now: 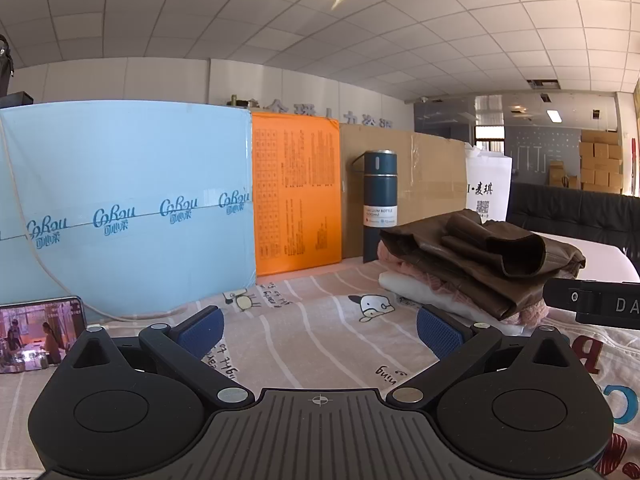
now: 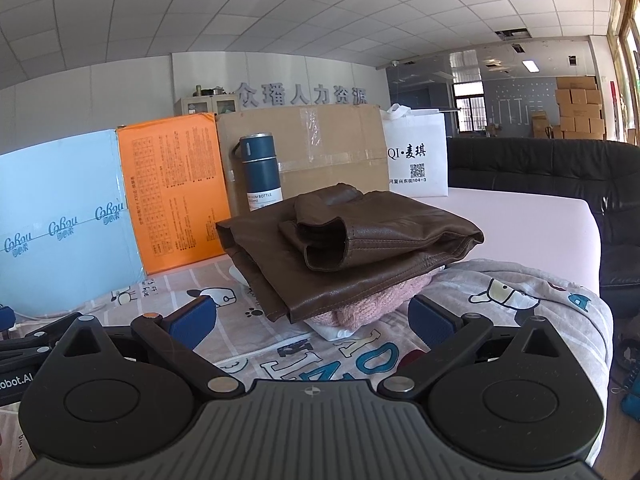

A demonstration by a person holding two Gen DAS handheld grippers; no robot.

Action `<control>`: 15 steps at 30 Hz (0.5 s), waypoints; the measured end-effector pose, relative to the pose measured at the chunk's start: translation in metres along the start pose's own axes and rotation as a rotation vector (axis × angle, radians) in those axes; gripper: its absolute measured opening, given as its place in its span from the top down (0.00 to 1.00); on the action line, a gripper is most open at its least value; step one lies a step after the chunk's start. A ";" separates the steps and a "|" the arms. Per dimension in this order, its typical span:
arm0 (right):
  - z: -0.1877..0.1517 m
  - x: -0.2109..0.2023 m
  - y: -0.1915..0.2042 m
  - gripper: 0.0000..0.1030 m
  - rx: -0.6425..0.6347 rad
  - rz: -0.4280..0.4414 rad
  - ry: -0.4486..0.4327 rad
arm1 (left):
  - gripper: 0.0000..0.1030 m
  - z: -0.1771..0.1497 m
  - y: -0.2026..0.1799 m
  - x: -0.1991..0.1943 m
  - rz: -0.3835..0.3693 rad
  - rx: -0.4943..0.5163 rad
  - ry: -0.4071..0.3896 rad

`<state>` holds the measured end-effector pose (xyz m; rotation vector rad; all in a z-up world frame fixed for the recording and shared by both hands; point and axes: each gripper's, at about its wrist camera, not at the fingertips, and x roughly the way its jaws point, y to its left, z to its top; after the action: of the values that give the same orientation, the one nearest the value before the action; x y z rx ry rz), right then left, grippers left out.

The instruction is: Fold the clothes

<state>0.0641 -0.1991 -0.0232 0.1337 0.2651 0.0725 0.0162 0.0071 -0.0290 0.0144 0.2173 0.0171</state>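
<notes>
Both sets of jaws stand wide with nothing between them: my left gripper (image 1: 320, 334) hangs over bare printed cloth, and my right gripper (image 2: 312, 322) faces the clothes pile with its blue pads either side of the pile's near edge, though I cannot tell whether they touch it

The biggest thing I see is the bedsheet (image 1: 312, 344), soft pinkish cotton with pale stripes, cartoon animals and lettering; its near part is covered by the gripper bodies in both views. Behind it stands a row of flat props. The light blue box (image 1: 128, 200) is glossy with repeated logos, its left side running out of the left view. Next to it come the orange box (image 1: 296, 192), covered in print too fine to read, then the cardboard box (image 2: 320, 148), plain brown with clear tape, then a white bag (image 2: 416, 156) with a QR code

The folded clothes sit stacked on the sheet, right of centre. On top lies the brown leather jacket (image 2: 352, 252), smooth and stitched, with a cuff opening towards me. Under it a pink knit (image 2: 360, 312) shows only as a fuzzy edge, and a white garment (image 1: 420, 296) beneath that is mostly hidden

The vacuum bottle (image 1: 379, 204), a dark teal cylinder, stands upright behind the pile. A phone (image 1: 40, 334) lies at the far left, its screen cut off
</notes>
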 end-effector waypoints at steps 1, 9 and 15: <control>0.000 0.000 0.000 0.00 -0.001 0.000 0.000 | 0.00 0.000 0.000 0.000 0.000 0.000 0.000; 0.000 -0.001 0.001 0.00 -0.009 0.003 -0.001 | 0.00 0.000 -0.001 0.000 0.000 -0.002 0.000; 0.000 -0.002 0.001 0.00 -0.010 0.001 -0.005 | 0.00 0.000 -0.001 0.000 0.000 -0.004 -0.001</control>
<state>0.0619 -0.1987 -0.0230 0.1237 0.2599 0.0750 0.0157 0.0063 -0.0292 0.0100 0.2164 0.0178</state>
